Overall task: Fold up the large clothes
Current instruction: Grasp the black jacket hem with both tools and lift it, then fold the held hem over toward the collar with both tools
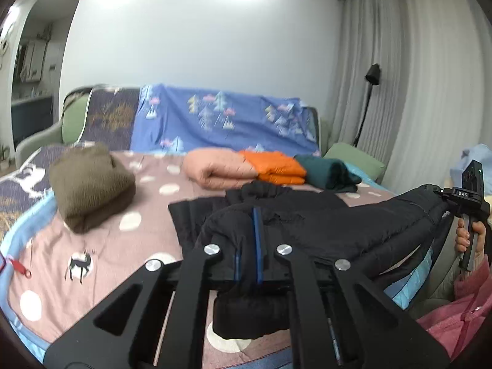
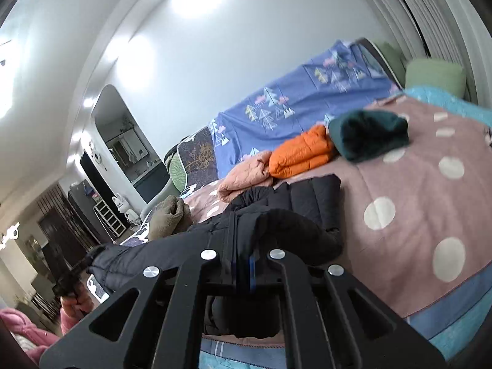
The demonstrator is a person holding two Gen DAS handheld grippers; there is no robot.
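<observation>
Gripping the black jacket (image 1: pixel 307 221) at one edge, the left gripper (image 1: pixel 247 261) has its jaws clamped on fabric; the right gripper (image 2: pixel 243 272) likewise pinches it above the bed (image 1: pixel 123 240).

1. The right gripper (image 2: pixel 246 272) is clamped tight on a fold of the black puffer jacket (image 2: pixel 310 203), raised off the dotted pink blanket (image 2: pixel 430 203).
2. Beyond the jacket lie a folded orange garment (image 2: pixel 299 153), a peach one (image 2: pixel 246 176) touching its left side, and a dark green one (image 2: pixel 369 135) touching its right.
3. Left of the jacket sits an olive bundle (image 2: pixel 169 215).
4. At the jacket's far left end, the left gripper (image 2: pixel 66 283) shows only dark and blurred.
</observation>
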